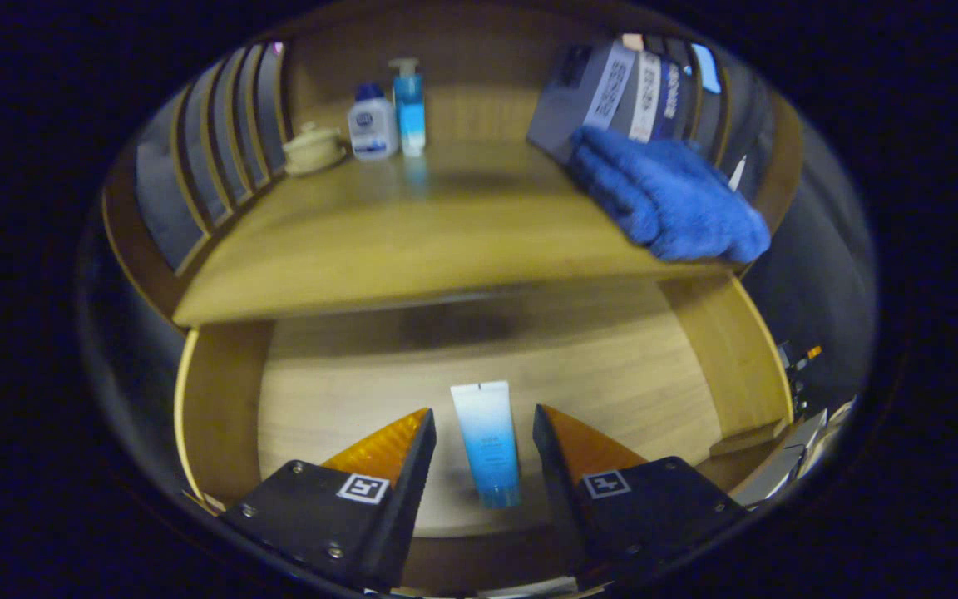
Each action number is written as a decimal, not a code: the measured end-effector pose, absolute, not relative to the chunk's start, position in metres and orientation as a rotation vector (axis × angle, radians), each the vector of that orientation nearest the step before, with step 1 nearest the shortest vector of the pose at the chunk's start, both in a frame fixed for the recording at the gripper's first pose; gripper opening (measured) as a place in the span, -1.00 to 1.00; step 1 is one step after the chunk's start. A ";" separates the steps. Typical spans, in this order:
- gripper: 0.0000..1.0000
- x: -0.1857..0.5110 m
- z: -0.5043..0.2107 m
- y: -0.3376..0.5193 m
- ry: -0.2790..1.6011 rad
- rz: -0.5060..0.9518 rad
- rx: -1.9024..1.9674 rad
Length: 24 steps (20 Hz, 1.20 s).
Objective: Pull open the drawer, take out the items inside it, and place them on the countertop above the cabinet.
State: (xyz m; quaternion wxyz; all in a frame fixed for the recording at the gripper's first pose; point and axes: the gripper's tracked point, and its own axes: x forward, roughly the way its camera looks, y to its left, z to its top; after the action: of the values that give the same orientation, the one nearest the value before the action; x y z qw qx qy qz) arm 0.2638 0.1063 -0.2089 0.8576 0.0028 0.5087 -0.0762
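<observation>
Drawer [221,408] already open w/ the tube [486,441] lying flat on its floor, cap toward 6 o'clock, between the gripper [483,428] fingers, which stand apart & not touching it, so I'd drop straight down, close across the mid-body, then lift to the countertop [412,241] at 12 o'clock.

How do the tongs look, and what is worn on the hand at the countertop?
The tongs have two wedge-shaped fingers tapering to points, each on a black block with screws and a square black-and-white marker. They stand open. The hand wears a fuzzy blue glove.
</observation>
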 end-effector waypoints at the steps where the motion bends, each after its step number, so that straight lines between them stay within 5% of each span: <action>1: 0.40 0.261 -0.224 0.109 1.123 -0.162 0.005; 8: 0.39 0.252 -0.255 0.111 1.346 -0.181 -0.040; 9: 0.40 0.254 -0.254 0.109 1.328 -0.191 -0.021; 12: -0.06 0.256 -0.247 0.112 1.302 -0.193 0.013; 15: -0.17 0.258 -0.245 0.113 1.240 -0.176 -0.013; 24: -0.17 0.275 -0.155 0.123 0.995 -0.177 -0.062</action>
State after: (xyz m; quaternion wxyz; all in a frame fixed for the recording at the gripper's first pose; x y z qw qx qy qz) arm 0.2750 0.1235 -0.1548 0.8746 -0.0297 0.4764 -0.0845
